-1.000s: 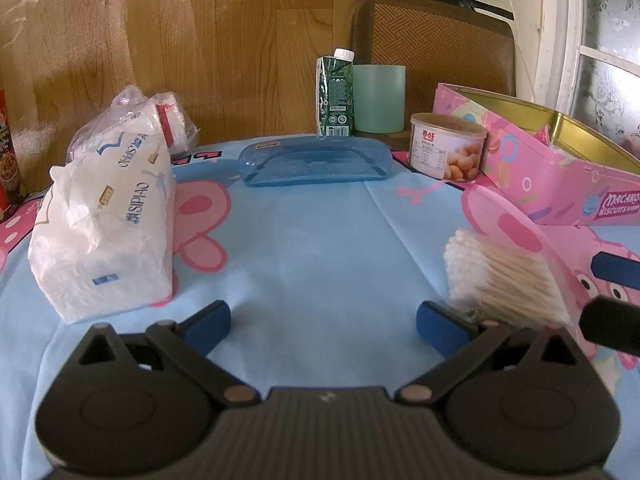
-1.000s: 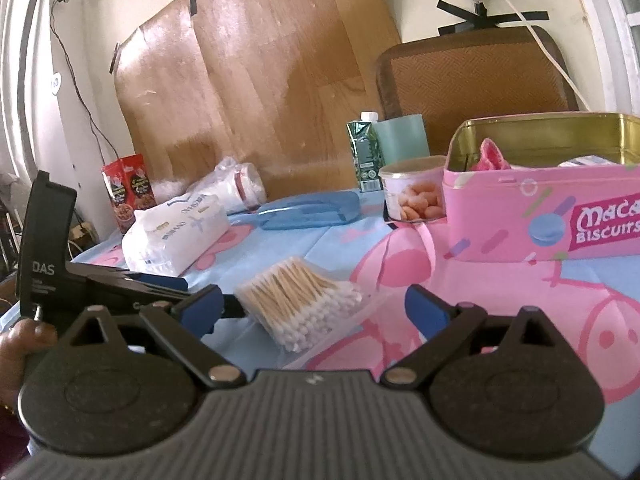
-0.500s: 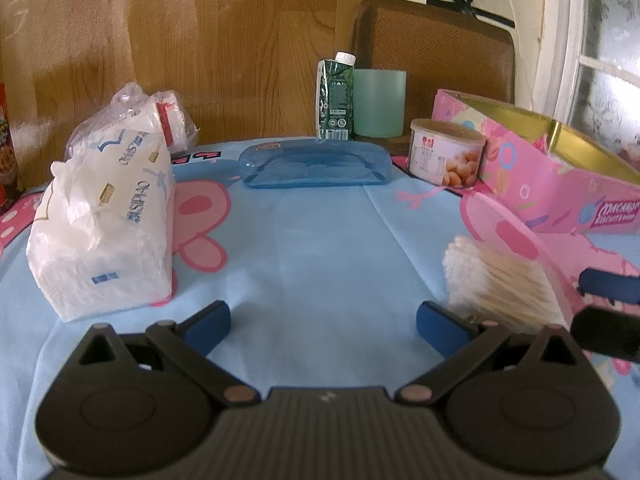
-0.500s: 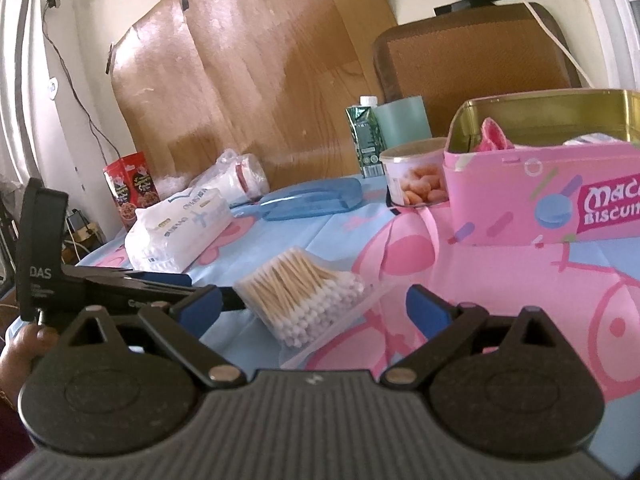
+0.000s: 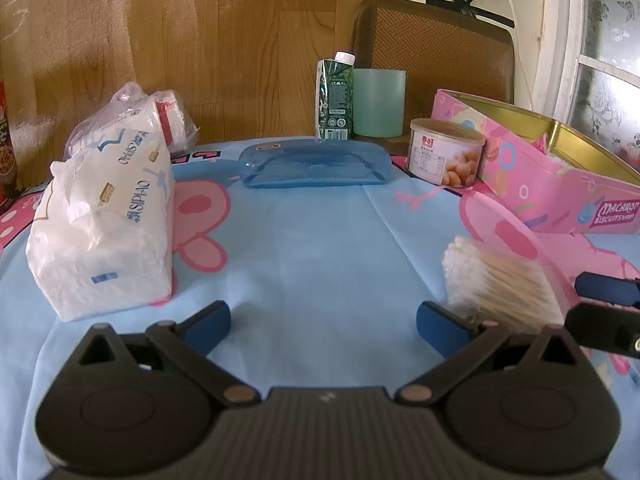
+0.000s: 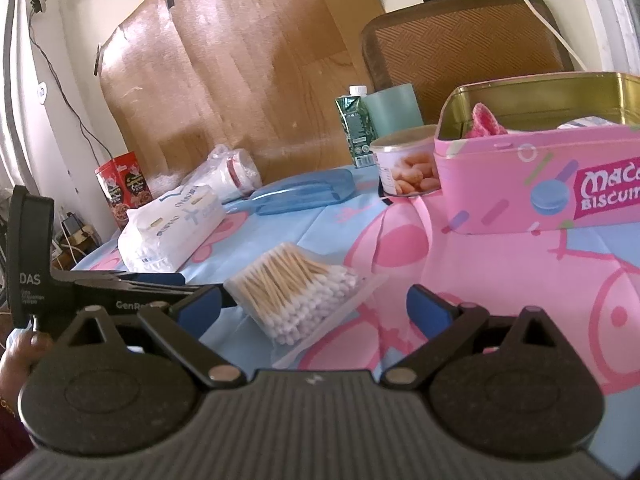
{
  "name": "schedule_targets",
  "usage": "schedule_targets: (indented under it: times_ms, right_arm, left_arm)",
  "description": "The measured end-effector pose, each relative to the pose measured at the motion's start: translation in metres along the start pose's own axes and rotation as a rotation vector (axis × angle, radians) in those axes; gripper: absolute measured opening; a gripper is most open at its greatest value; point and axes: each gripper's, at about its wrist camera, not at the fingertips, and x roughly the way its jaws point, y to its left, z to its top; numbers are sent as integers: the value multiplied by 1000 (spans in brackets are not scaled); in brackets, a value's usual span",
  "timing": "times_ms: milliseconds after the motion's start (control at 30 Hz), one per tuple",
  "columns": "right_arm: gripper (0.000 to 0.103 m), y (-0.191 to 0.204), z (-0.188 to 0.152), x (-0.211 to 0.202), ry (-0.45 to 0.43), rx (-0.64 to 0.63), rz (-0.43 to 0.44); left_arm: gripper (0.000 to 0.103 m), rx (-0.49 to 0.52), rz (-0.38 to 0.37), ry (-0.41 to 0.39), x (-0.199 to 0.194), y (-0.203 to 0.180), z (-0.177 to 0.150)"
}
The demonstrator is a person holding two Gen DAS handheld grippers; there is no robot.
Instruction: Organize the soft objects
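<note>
A clear bag of cotton swabs lies on the tablecloth just ahead of my right gripper, which is open and empty. It also shows in the left wrist view, beside my right fingertip. My left gripper is open and empty over bare blue cloth. A white tissue pack lies ahead to its left, and shows in the right wrist view. The open pink biscuit tin stands at the right with a pink soft item inside; it also shows in the left wrist view.
A blue plastic case, a nut can, a green carton and a teal cup stand at the back. A plastic-wrapped bundle lies behind the tissues. A red snack bag stands at the far left.
Both grippers have eased back and tilted a little; the swabs now sit slightly farther ahead in the right view. Nothing was taken hold of.
</note>
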Motion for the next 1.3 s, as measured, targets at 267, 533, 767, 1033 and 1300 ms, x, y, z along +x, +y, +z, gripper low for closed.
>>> schedule_targets:
  times_ms: [267,533,767,1033,1300]
  right_arm:
    - [101,-1,0,0,1,9,-2]
    - [101,-1,1,1,1,5,-4]
    - [101,-3,1,1,2,6,-7]
    - [101,0,0,1,-11,2,-45]
    - [101,11,-2,4,-5,-60,-131]
  left_arm:
    - [103,-1,-1,0,0,0,0]
    - [103,-3,-5,-1,0,1,0]
    - [103,-18,-20,-8,-2,3,0]
    - [103,-52,-43,-21,-3,8,0]
    - [103,-17,-23,-6,-2,5,1]
